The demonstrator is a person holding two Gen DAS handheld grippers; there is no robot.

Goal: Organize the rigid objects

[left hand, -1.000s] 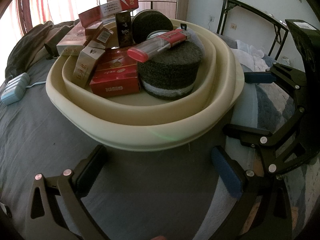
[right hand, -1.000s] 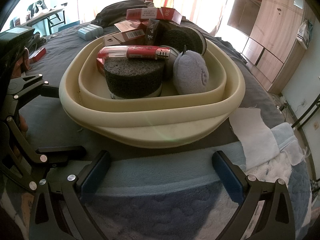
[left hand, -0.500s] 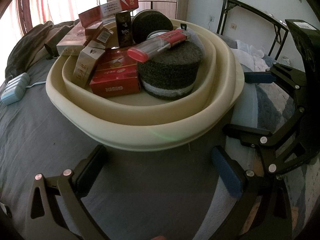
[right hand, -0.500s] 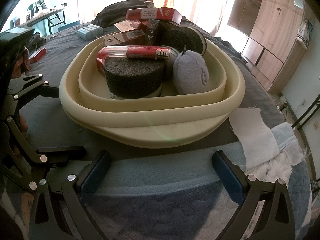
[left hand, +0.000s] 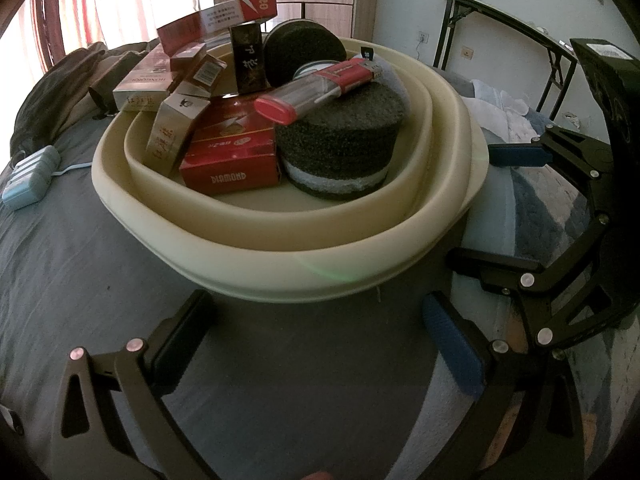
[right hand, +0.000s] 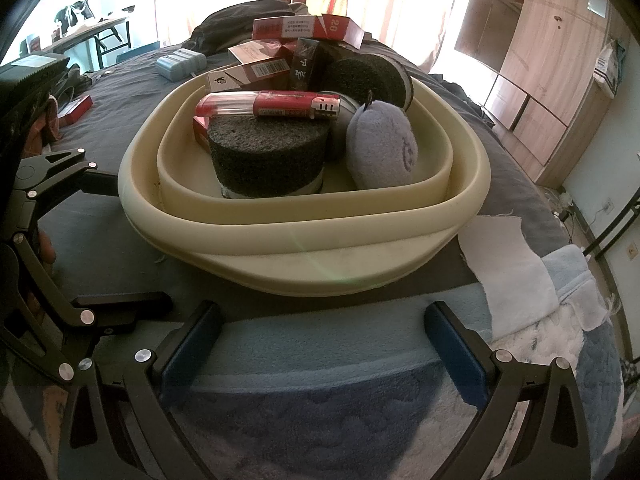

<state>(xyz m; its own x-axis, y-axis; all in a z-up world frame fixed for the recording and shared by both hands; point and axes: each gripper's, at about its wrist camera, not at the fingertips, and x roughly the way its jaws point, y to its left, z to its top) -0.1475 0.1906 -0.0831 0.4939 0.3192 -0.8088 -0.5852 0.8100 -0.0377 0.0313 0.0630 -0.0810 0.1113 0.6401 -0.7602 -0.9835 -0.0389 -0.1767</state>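
Observation:
A cream basin [left hand: 304,256] [right hand: 304,240] with an inner cream tray sits on the bed. It holds a round dark sponge [left hand: 340,148] [right hand: 268,156], a red lighter [left hand: 320,88] [right hand: 272,106] lying on top of it, a red DIAMOND box [left hand: 230,168], several piled cigarette boxes [left hand: 176,80] [right hand: 304,28], a second dark sponge [right hand: 368,76] and a lilac plush pouch [right hand: 380,148]. My left gripper [left hand: 320,340] is open and empty in front of the basin. My right gripper [right hand: 324,344] is open and empty on the basin's other near side.
A pale blue case [left hand: 28,176] [right hand: 180,62] lies on the grey sheet. A small red box [right hand: 74,108] lies far left. A white cloth [right hand: 508,264] and blue blankets [right hand: 320,360] lie near the right gripper. A folding table [left hand: 508,20] and wardrobe [right hand: 540,60] stand behind.

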